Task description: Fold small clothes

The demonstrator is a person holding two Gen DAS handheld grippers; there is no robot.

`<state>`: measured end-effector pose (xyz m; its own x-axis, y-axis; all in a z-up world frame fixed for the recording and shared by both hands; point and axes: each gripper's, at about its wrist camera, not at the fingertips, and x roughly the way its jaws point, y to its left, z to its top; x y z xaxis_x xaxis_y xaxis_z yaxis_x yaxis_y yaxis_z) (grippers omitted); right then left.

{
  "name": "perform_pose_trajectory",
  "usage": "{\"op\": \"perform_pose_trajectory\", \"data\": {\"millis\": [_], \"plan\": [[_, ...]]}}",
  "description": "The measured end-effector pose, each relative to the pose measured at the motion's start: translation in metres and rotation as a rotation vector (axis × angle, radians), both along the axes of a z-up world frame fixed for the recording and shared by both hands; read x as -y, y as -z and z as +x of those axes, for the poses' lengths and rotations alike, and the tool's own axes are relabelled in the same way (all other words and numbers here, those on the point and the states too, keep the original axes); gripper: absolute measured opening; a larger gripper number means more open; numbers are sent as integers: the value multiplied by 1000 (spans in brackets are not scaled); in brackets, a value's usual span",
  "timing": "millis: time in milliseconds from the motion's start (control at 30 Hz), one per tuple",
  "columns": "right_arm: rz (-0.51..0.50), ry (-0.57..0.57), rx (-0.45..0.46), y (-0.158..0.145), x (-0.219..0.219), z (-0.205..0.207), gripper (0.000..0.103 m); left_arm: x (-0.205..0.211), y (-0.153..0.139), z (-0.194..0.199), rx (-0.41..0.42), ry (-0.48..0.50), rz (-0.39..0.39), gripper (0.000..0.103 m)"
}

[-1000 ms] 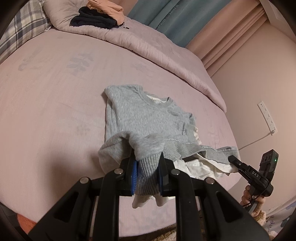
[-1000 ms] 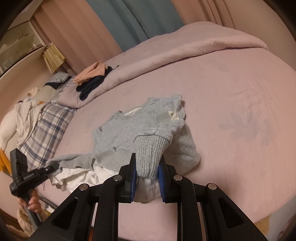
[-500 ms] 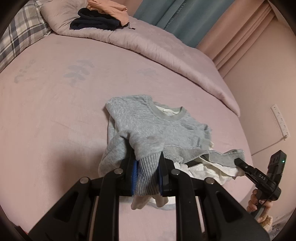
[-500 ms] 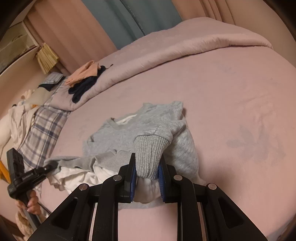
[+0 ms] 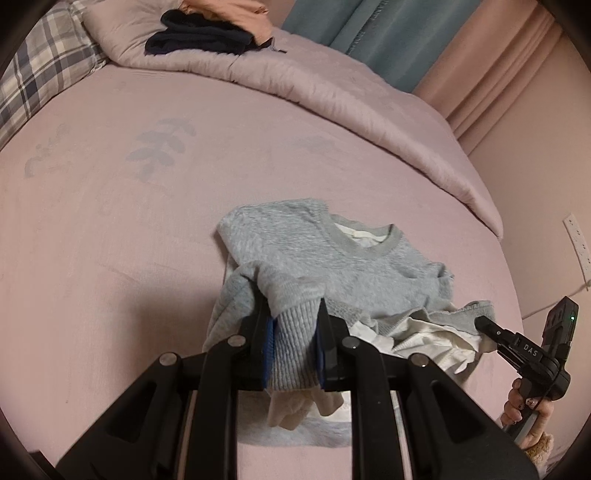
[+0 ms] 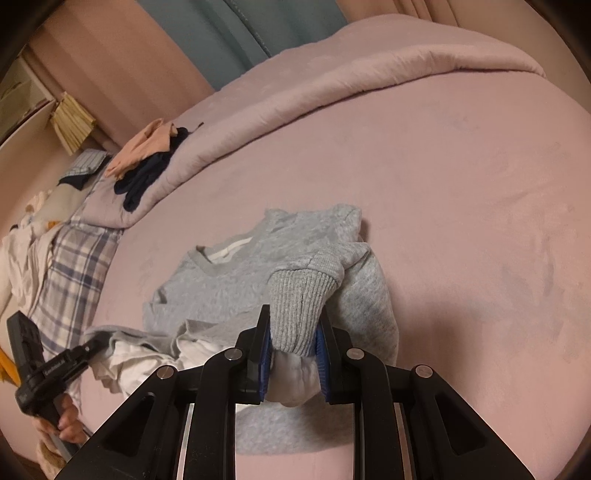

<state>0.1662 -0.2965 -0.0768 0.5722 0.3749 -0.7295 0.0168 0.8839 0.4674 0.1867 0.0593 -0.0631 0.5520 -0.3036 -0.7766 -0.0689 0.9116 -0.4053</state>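
Observation:
A small grey sweatshirt (image 5: 332, 254) with a white inner layer lies on the pink bed sheet (image 5: 110, 221), collar toward the far side. My left gripper (image 5: 291, 306) is shut on one corner of its ribbed hem (image 5: 291, 343), lifted over the body. In the right wrist view my right gripper (image 6: 295, 314) is shut on the other ribbed hem corner (image 6: 299, 302), with white fabric bunched below it. Each gripper also shows in the other's view: the right gripper (image 5: 484, 325) at the right edge, the left gripper (image 6: 90, 345) at the lower left. The hem sags between them.
A rolled pink quilt (image 5: 332, 88) runs along the far side, with dark and peach clothes (image 5: 199, 33) piled on it. A plaid pillow (image 5: 40, 74) lies far left. A wall socket (image 5: 578, 240) and cable are at the right. A hand (image 5: 528, 410) holds the right gripper.
Both grippers have carried the hem forward and slightly down, toward the collar. The sweatshirt's lower half now lies further over its body.

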Motion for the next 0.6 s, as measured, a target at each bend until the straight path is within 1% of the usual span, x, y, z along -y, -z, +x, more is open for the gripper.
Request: {"op": "perform_pose_trajectory", "data": {"millis": [333, 600], "plan": [[-23, 17, -77, 23, -2, 23, 21, -8, 29, 26, -66, -42, 0, 18], [-28, 32, -103, 31, 0, 34, 21, -11, 46, 38, -108, -66, -2, 19]]}}
